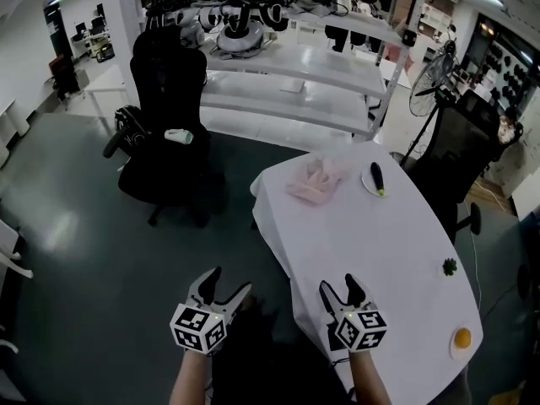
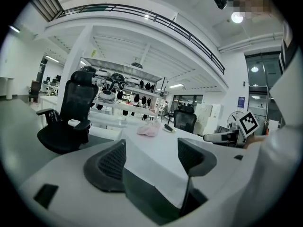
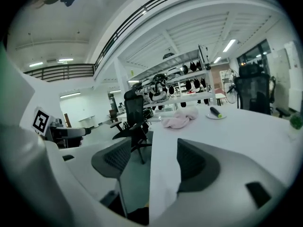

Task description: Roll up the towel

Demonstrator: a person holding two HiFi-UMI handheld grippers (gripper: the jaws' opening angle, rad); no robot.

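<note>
Looking down, only the head view shows the orange [image 1: 461,338]; left hand-held gripper [image 1: 229,280] and right hand-held gripper [image 1: 337,283] are spread wide, empty, far from the towel [image 1: 315,182].

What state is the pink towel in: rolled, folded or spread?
Crumpled: the towel lies in a loose, unrolled heap on the table.

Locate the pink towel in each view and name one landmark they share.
Head view: towel at the table's far end, upper centre.
Left gripper view: towel at centre, above the jaws.
Right gripper view: towel at centre, above the jaws.
Shared landmark: small plate just right of the towel.
</note>
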